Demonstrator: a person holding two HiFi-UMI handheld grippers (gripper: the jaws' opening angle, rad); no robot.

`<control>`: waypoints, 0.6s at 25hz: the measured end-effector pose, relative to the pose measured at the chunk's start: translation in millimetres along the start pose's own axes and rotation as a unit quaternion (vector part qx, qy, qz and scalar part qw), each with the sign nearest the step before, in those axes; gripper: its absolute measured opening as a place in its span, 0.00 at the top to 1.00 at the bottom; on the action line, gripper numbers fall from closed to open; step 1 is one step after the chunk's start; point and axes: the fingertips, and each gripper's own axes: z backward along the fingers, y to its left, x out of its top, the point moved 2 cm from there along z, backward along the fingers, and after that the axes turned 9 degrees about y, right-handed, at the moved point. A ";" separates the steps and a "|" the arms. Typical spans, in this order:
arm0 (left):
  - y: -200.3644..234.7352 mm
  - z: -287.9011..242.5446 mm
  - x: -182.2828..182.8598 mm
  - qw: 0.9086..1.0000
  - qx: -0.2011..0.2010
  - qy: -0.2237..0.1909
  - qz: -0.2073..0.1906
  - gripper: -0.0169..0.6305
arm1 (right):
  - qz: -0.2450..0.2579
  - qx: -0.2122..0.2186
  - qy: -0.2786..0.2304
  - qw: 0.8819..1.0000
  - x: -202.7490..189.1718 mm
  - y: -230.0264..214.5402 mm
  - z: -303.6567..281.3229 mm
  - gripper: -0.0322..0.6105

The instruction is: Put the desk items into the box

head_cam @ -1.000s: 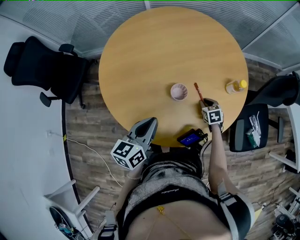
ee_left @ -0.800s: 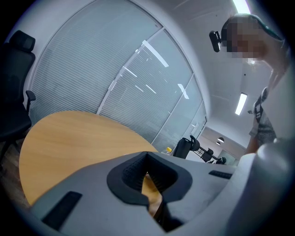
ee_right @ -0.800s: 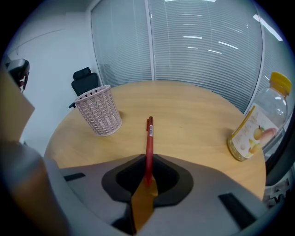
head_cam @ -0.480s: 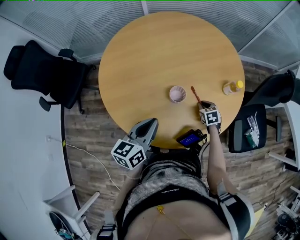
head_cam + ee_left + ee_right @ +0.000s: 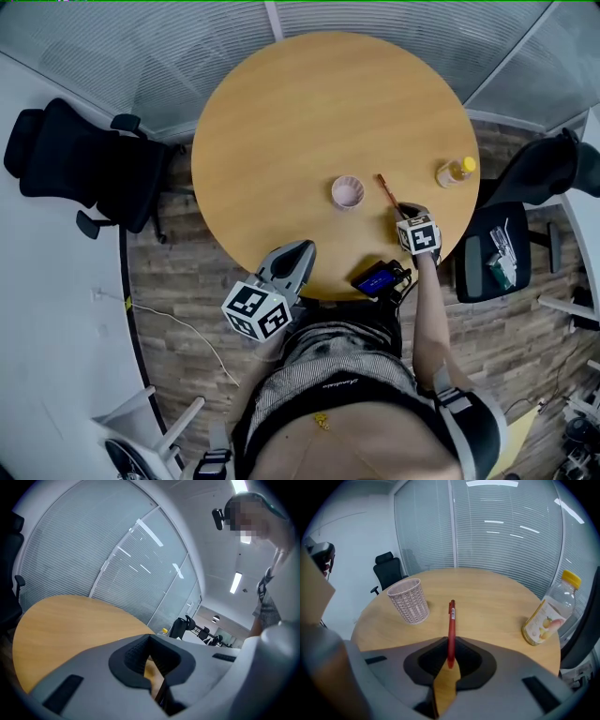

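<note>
Pinching the red pen [image 5: 451,620] right of the cup [image 5: 348,191], our right gripper [image 5: 405,212] just closed on it; our left gripper [image 5: 151,667] sits closed, empty; nothing boxed yet.

I'm working from 3 cameras. The head view looks steeply down from high over the round table [image 5: 281,122], with the whole top in frame and my torso at 6 o'clock. The right gripper view rides on the right gripper [image 5: 403,208], low and close over the table's near edge. It tilts down and faces across the top to the blinds [image 5: 506,527]. There the pen [image 5: 451,630] points to 12 o'clock, the cup [image 5: 408,601] sits at 9 and the bottle [image 5: 548,611] at 3, and the head view shares all 3. The left gripper view rides on the left gripper [image 5: 302,246], off the table's edge and nearly level, and shares the tabletop.
</note>
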 end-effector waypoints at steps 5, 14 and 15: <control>-3.2 -2.6 0.9 1.000 -0.015 0.000 -0.001 0.97 | 0.008 0.000 -0.013 1.000 9.6 4.2 17.0 0.86; -7.9 -0.6 2.3 0.999 -0.034 0.001 -0.002 0.97 | 0.012 0.010 -0.051 0.999 31.5 17.3 56.0 0.86; -8.6 -0.9 2.7 0.999 -0.036 0.000 -0.003 0.97 | 0.012 0.011 -0.057 0.998 34.8 18.4 61.6 0.86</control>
